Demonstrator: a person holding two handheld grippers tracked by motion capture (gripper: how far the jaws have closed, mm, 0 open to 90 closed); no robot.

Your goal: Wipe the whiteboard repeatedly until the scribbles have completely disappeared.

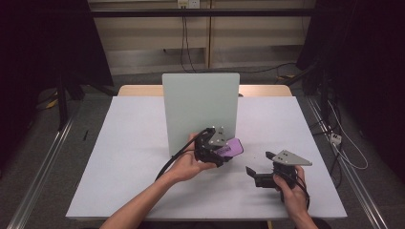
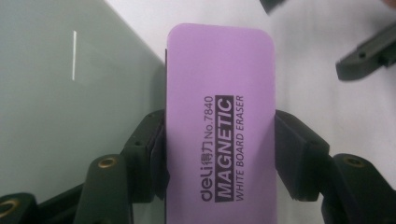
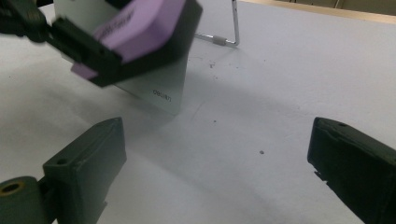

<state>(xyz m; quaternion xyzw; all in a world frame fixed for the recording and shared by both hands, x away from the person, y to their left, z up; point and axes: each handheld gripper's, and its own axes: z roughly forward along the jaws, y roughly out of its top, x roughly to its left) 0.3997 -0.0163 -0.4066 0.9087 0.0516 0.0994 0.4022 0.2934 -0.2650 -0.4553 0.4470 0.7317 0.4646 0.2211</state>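
Observation:
A purple magnetic whiteboard eraser [image 2: 219,116] with a black felt underside is clamped between the jaws of my left gripper [image 1: 228,151], which is shut on it. It is held just in front of the lower right corner of a pale green upright board [image 1: 200,109] standing mid-table. The eraser [image 1: 232,147] tilts up to the right; in the right gripper view the eraser [image 3: 140,23] hangs above the table by the board's corner [image 3: 163,91]. My right gripper [image 1: 259,168] rests low near the table's front right, open, with nothing between its jaws [image 3: 215,158].
The board stands on a white table sheet [image 1: 124,157] and leans on a thin metal stand [image 3: 233,28] behind it. Cables hang on the back wall. Dark frames flank the table at both sides.

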